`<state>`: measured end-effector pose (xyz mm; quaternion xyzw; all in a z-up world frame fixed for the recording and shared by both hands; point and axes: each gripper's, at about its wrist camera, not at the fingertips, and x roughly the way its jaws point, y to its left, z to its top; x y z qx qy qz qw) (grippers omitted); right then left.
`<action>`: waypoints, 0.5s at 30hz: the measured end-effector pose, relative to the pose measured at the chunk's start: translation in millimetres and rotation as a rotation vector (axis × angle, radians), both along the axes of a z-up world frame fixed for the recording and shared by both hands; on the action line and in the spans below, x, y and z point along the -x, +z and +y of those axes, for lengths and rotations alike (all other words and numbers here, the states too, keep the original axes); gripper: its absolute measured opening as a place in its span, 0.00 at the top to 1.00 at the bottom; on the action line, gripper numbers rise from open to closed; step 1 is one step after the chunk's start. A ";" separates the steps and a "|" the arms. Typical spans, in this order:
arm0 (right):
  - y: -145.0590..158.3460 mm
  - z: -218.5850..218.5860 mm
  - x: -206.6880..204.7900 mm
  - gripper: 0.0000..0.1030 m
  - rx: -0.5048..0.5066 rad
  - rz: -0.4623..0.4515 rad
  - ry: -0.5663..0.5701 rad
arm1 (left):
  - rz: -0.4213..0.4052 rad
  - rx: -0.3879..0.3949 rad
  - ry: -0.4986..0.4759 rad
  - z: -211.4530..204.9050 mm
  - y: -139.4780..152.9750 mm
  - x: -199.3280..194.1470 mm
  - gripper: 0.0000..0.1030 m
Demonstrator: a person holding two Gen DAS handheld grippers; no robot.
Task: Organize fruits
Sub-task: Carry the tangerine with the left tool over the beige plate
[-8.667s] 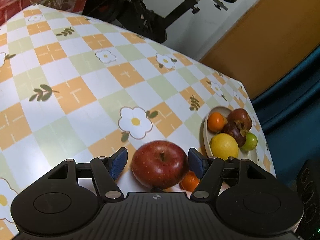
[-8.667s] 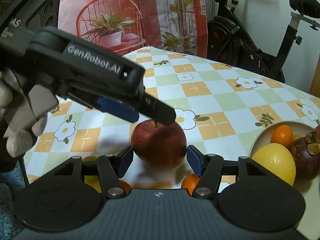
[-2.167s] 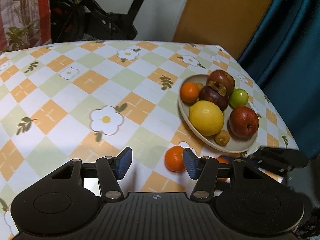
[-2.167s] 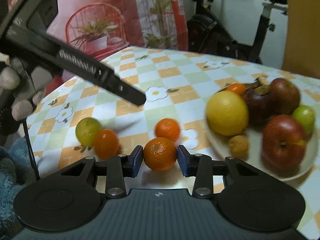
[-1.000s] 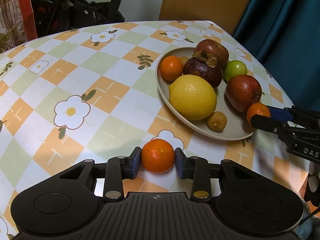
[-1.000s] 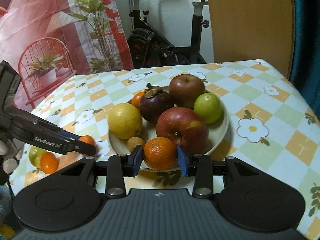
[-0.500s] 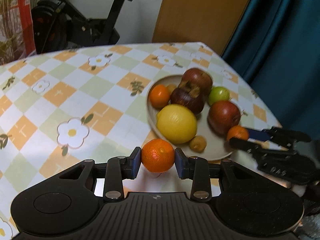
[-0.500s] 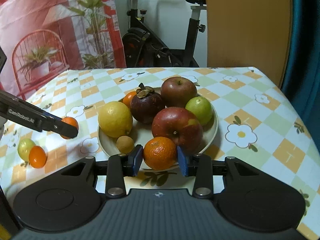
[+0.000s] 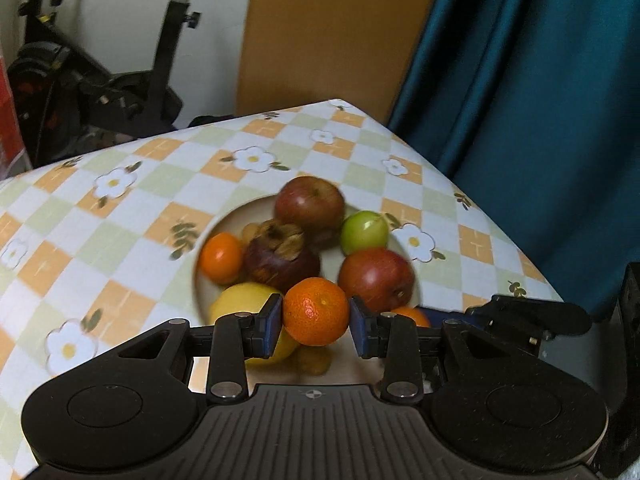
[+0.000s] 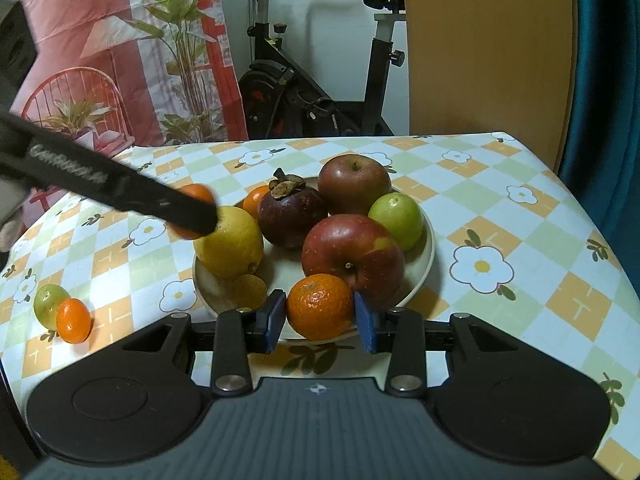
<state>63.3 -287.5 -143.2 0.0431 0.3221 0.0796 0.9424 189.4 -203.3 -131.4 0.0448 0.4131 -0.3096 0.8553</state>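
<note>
The left tongs (image 9: pixel 316 320) pinch a small round mandarin (image 9: pixel 316 311), bright orange with a pebbly, glossy peel, both blue pads pressed against its sides. It hangs above the near part of the plate (image 9: pixel 240 216), in front of the lemon (image 9: pixel 244 300) and the mangosteen (image 9: pixel 282 258).

The right tongs (image 10: pixel 320 318) pinch a second mandarin (image 10: pixel 320 306), much the same in colour and skin, with a greenish stem dimple on top. It sits at the plate's near rim (image 10: pixel 428 256), touching the front red apple (image 10: pixel 352 258); whether it rests on the plate or is held just above it I cannot tell.

The cream plate stands on the checked, flowered counter (image 10: pixel 520 232). In it lie a yellow lemon, a dark purple mangosteen with a dry brown cap, two red apples with the second apple (image 10: pixel 354 182) at the back, a green round fruit (image 10: pixel 396 216), a third mandarin (image 10: pixel 256 200) behind the lemon, and a small tan fruit (image 10: pixel 250 290) near the front.

Off the plate, at the counter's left, another green fruit (image 10: pixel 50 306) and a small orange fruit (image 10: pixel 73 320) lie touching each other.
</note>
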 end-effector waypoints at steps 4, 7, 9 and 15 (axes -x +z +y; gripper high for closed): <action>-2.8 0.8 -1.0 0.61 -0.008 0.008 0.006 | -0.001 -0.026 -0.025 -14.5 -6.2 -4.2 0.63; -3.3 2.2 -0.8 0.61 -0.004 0.006 0.006 | 0.005 -0.049 -0.025 -19.9 -12.7 -6.7 0.63; -3.7 1.7 -0.9 0.61 -0.007 0.006 0.007 | 0.008 -0.056 -0.024 -22.0 -15.7 -8.2 0.63; -5.1 1.3 -1.0 0.61 -0.013 0.006 0.008 | 0.025 -0.062 -0.023 -24.8 -18.9 -11.8 0.63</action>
